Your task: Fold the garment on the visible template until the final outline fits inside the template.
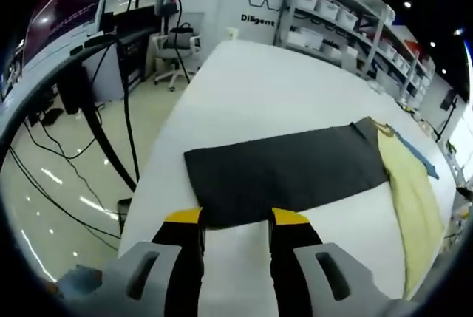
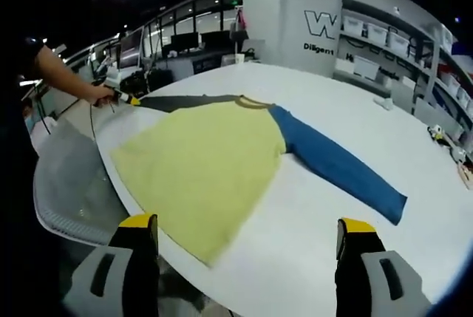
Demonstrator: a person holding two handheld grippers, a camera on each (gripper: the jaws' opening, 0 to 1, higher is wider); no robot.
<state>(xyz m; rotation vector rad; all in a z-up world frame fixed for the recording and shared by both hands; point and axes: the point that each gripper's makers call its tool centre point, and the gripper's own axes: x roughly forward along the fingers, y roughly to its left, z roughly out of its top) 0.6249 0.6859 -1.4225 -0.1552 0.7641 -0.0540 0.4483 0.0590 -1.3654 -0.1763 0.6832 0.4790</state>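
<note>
White and smooth, the wide table [image 1: 244, 88] carries the whole garment, with shelving [image 1: 347, 21] of pale bins at the wall behind it.

In your left gripper view, your left gripper [image 1: 236, 221] has yellow-tipped black jaws set apart, and the edge of the dark grey sleeve [image 1: 284, 173] lies between their tips; you cannot tell whether they pinch it. The sleeve is a flat, matte, long rectangle that runs toward 2 o'clock to the yellow body [image 1: 414, 199] of the garment.

In your right gripper view, your hand [image 2: 100, 94] is at 10 o'clock with the left gripper at the end of the grey sleeve. The soft yellow body lies flat at the centre, its near corner just beyond your right gripper [image 2: 247, 230], whose jaws stand wide apart and hold nothing. A blue sleeve [image 2: 340, 165] stretches straight toward 4 o'clock.
</note>
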